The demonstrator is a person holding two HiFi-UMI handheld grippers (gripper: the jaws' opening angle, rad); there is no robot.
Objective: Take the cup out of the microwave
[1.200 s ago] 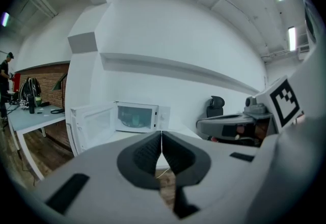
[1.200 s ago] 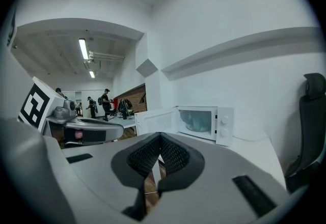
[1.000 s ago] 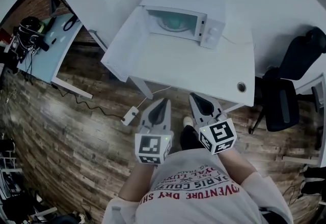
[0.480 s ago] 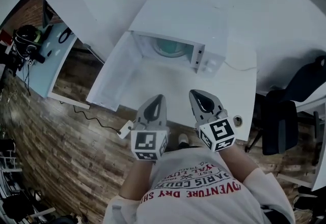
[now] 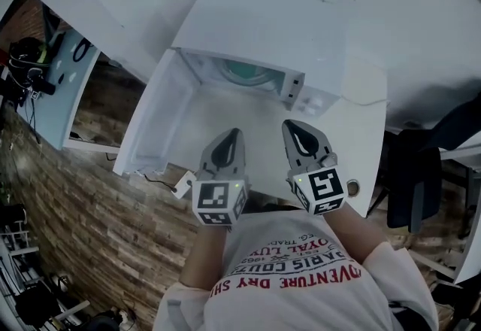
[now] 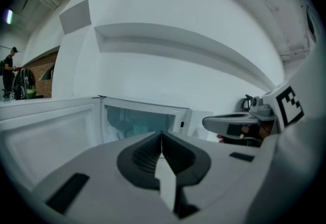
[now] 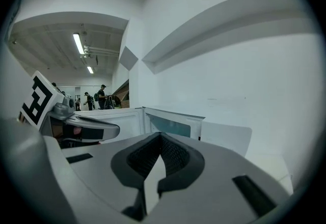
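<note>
A white microwave (image 5: 263,21) stands on the white table (image 5: 357,134) with its door (image 5: 154,111) swung open to the left. Its teal-lit cavity (image 5: 248,72) shows a round pale shape; I cannot make out the cup clearly. The left gripper view also looks into the cavity (image 6: 140,120). My left gripper (image 5: 234,132) and right gripper (image 5: 294,125) are side by side above the table's near part, short of the opening. Both are shut with nothing between their jaws, as the left gripper (image 6: 161,134) and right gripper (image 7: 161,137) views show.
A black office chair (image 5: 421,164) stands to the right of the table. At the left is a pale blue desk (image 5: 52,89) with cables and gear. A power strip (image 5: 180,185) lies on the wood floor. A round cable hole (image 5: 351,188) sits near the table's front right corner.
The person has stepped up to the table. Both grippers have moved forward from over the floor to over the tabletop, nearer the open microwave. Both stay shut.
</note>
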